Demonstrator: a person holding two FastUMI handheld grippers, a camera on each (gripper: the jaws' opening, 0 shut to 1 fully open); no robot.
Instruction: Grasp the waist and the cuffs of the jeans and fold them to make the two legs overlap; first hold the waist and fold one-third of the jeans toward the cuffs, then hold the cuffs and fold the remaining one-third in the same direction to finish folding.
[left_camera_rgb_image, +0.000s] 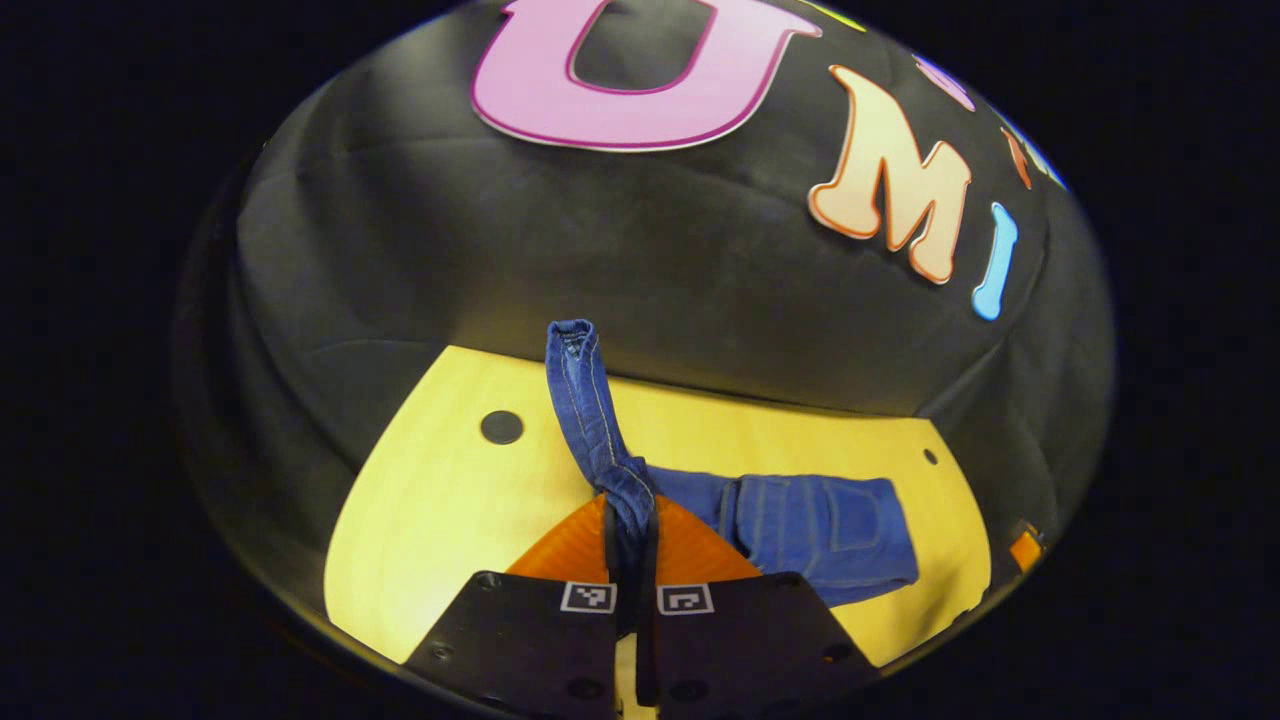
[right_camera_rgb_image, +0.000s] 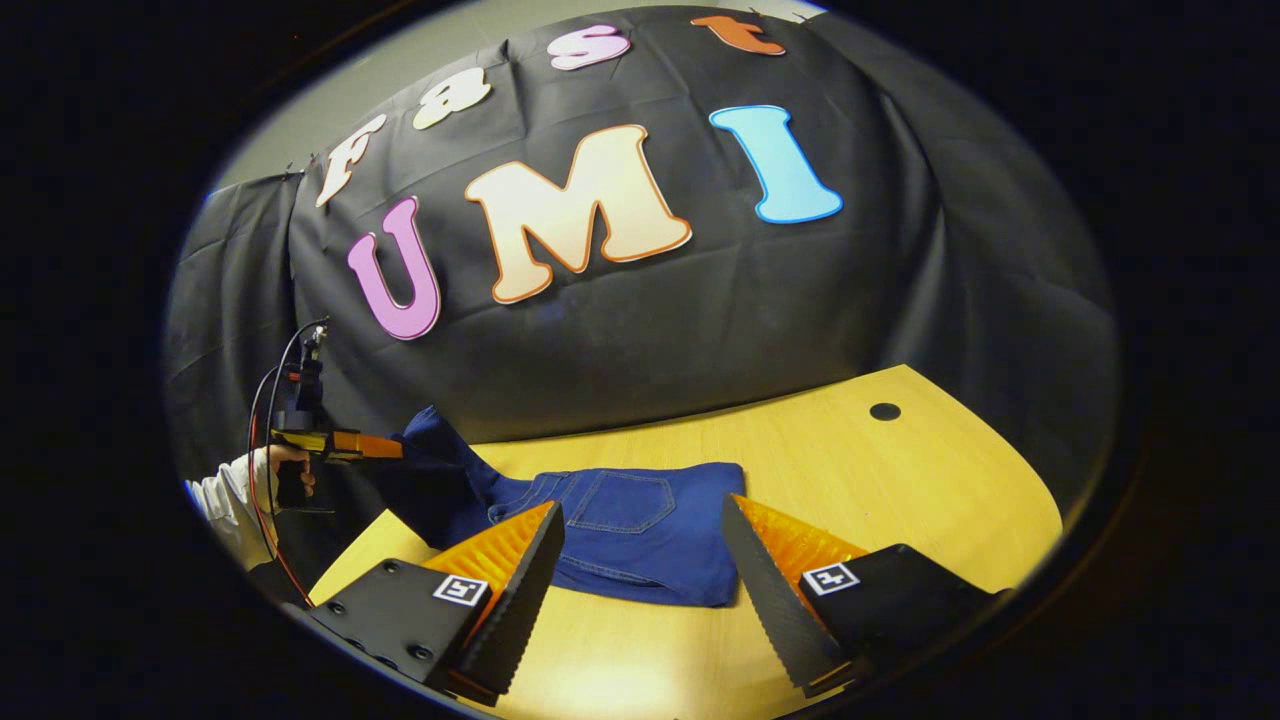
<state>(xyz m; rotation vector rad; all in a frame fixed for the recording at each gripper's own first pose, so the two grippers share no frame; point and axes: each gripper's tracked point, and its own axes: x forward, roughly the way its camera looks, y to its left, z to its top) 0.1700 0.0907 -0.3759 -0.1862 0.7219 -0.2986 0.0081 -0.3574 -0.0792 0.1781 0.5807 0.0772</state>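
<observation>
Blue jeans (left_camera_rgb_image: 820, 530) lie part folded on the wooden table (left_camera_rgb_image: 440, 510), back pocket facing up. My left gripper (left_camera_rgb_image: 630, 535) is shut on the leg end, and the cuff (left_camera_rgb_image: 572, 342) stands up beyond its fingers. In the right gripper view the jeans (right_camera_rgb_image: 630, 530) lie just past my right gripper (right_camera_rgb_image: 645, 590), which stands open above the table (right_camera_rgb_image: 900, 500) with nothing between its fingers. At the far left of that view a hand in a white sleeve (right_camera_rgb_image: 235, 495) holds the left gripper (right_camera_rgb_image: 395, 447), lifting the leg end (right_camera_rgb_image: 430, 455) off the table.
A round dark cable hole (left_camera_rgb_image: 500, 427) sits in the table near the back wall, and the same kind of hole (right_camera_rgb_image: 884, 411) shows at the right. The black cloth wall runs close behind the table's far edge. Cables (right_camera_rgb_image: 262, 400) hang from the left gripper.
</observation>
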